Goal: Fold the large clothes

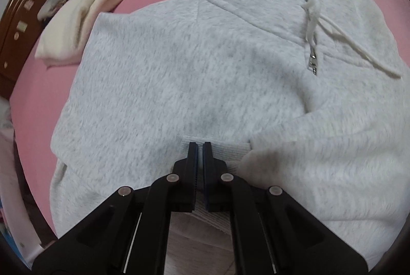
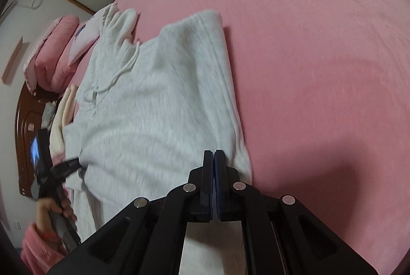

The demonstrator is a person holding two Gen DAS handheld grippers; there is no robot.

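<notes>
A light grey zip hoodie (image 1: 179,75) lies on a pink bed, hood and white drawstring at the far right; it also shows in the right wrist view (image 2: 159,105). My left gripper (image 1: 200,146) is shut on the hoodie's ribbed cuff or hem (image 1: 225,149), with a sleeve folded across the body beside it. My right gripper (image 2: 213,154) is shut on the hoodie's near edge, cloth showing between its arms. The left gripper (image 2: 69,164) and the hand holding it show at the left of the right wrist view.
A folded cream garment (image 1: 84,16) lies beside the hoodie at the far left. Pink pillows (image 2: 53,54) and a dark wooden headboard (image 1: 18,26) stand beyond. The pink bedsheet (image 2: 320,57) stretches wide to the right.
</notes>
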